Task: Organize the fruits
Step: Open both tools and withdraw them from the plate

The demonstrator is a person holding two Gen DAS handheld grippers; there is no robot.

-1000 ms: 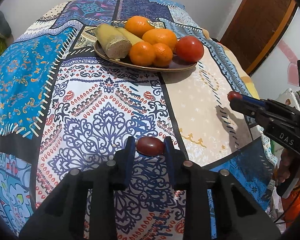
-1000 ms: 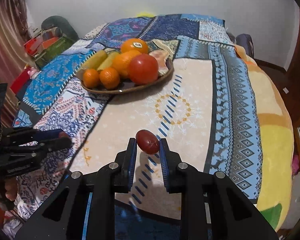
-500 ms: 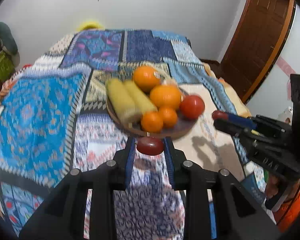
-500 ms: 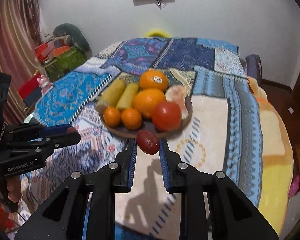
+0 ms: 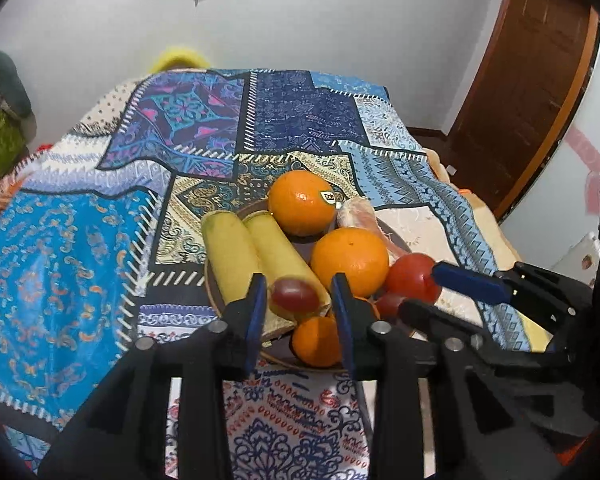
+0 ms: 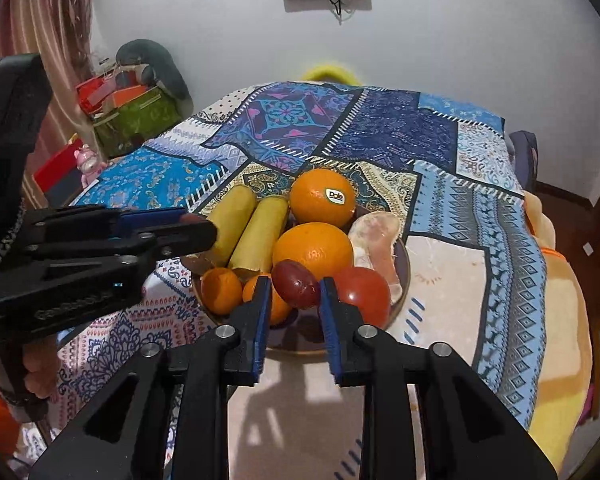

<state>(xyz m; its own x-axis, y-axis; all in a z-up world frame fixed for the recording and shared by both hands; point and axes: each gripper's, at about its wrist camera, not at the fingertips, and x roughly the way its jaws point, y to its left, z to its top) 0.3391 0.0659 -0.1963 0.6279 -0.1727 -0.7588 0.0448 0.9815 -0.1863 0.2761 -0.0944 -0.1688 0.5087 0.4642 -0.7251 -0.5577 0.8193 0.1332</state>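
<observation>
A brown plate (image 6: 405,276) holds oranges (image 6: 322,198), two yellow bananas (image 6: 256,232), small mandarins (image 6: 220,290), a tomato (image 6: 364,296) and a peeled citrus piece (image 6: 376,236). My right gripper (image 6: 294,294) hovers over the plate's near edge. Its jaws are starting to open, and a small dark red fruit (image 6: 296,284) still touches both pads. My left gripper (image 5: 299,304) hangs over the bananas (image 5: 236,256). Its jaws are opening too, and a second small red fruit (image 5: 294,295) sits blurred between them with gaps at both sides. The right gripper (image 5: 418,290) also shows beside the tomato (image 5: 412,280).
The plate (image 5: 212,292) lies on a bed under a patchwork cover (image 6: 380,128). Boxes and a green bag (image 6: 136,116) are stacked by the far left wall. A wooden door (image 5: 532,100) stands at the right. A hand (image 6: 40,376) holds the left gripper's grip.
Both grippers have travelled forward over the cover to the plate, each carrying a small red fruit. The left jaws have parted slightly and their fruit is now blurred.
</observation>
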